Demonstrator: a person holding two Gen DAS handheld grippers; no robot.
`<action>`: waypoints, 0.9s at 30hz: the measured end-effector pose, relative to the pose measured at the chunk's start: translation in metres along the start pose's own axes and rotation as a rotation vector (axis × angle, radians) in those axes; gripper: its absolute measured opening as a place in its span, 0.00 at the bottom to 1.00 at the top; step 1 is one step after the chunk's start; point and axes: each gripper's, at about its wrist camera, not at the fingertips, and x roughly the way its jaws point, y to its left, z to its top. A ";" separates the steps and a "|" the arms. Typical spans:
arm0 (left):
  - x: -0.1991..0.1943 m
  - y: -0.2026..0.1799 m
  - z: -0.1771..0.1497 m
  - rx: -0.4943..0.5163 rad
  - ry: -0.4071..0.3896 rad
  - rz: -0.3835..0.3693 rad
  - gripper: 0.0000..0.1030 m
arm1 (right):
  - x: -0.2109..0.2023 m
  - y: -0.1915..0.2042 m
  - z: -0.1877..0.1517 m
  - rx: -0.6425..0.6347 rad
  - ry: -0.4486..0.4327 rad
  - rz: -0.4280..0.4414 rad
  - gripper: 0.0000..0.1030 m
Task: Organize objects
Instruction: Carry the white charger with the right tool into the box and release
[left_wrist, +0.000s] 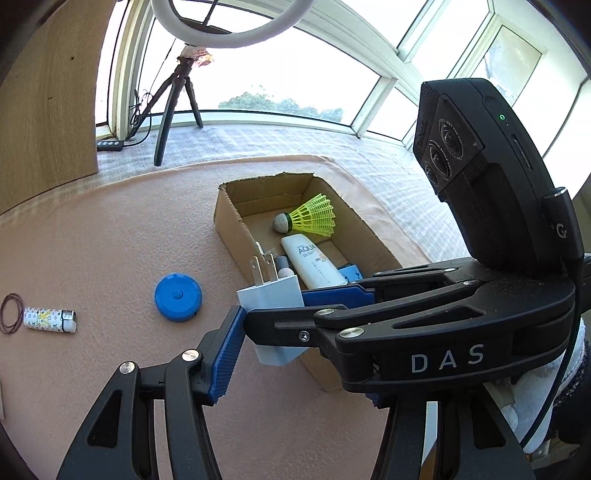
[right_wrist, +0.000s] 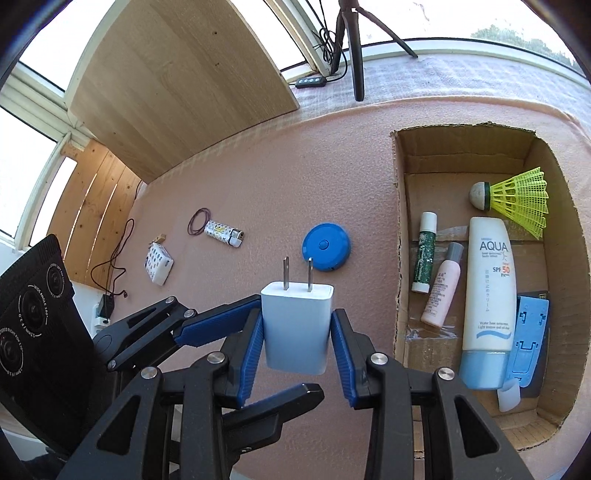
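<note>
Charger (right_wrist: 295, 325) pinched, prongs forward, between blue pads of right hand-held gripper (right_wrist: 297, 341) above pink tabletop (right_wrist: 258, 177); left hand-held gripper (left_wrist: 266, 332) spread beside it. Cardboard box (right_wrist: 397, 229) right of it; windows (left_wrist: 258, 74) and wood panel (right_wrist: 177, 85) beyond.

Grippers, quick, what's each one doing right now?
Left tool: open, holding nothing, beside the charger.
Right tool: closed on the white charger, prongs forward.

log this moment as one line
right gripper: shut on charger | left gripper: open, alongside | charger: lifted, outside cardboard box | on table: tape measure, lighter
</note>
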 end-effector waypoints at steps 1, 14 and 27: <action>0.004 -0.005 0.003 0.009 0.003 -0.009 0.56 | -0.004 -0.005 -0.001 0.009 -0.006 -0.006 0.33; 0.058 -0.065 0.011 0.092 0.090 -0.101 0.56 | -0.032 -0.063 -0.030 0.119 -0.026 -0.075 0.33; 0.084 -0.078 0.010 0.084 0.170 -0.098 0.69 | -0.037 -0.078 -0.041 0.131 -0.032 -0.092 0.37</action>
